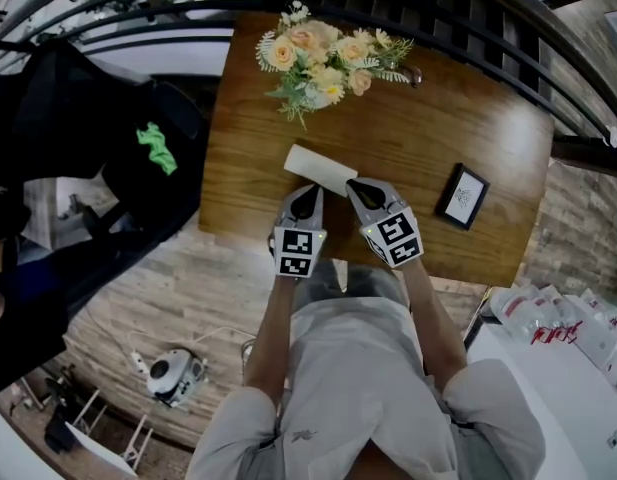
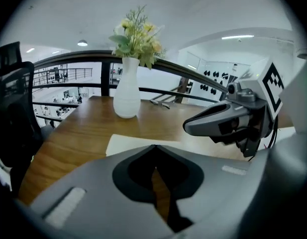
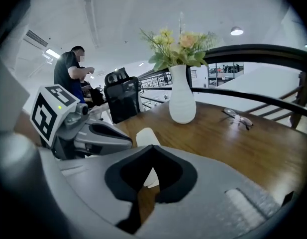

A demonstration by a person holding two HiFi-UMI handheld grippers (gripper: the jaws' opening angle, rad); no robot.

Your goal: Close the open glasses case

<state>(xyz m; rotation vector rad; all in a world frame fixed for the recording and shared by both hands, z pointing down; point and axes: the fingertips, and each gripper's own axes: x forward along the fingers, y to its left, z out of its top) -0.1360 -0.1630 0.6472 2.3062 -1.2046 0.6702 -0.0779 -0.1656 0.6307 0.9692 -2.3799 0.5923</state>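
The white glasses case (image 1: 321,169) lies low and flat on the wooden table (image 1: 468,128), just beyond both grippers. It shows past the jaws as a pale slab (image 2: 136,142) in the left gripper view and a rounded end (image 3: 146,137) in the right gripper view. I cannot tell how its lid stands. My left gripper (image 1: 306,196) hovers at the case's near left side, tips together, holding nothing. My right gripper (image 1: 361,186) sits at the case's near right end, also shut and empty. Neither visibly touches the case.
A white vase (image 2: 127,96) of flowers (image 1: 323,58) stands at the table's far side. A pair of glasses (image 3: 238,116) lies near the far right, a small framed picture (image 1: 462,197) at the right. A black chair (image 1: 108,168) is left; a railing (image 2: 83,59) runs behind.
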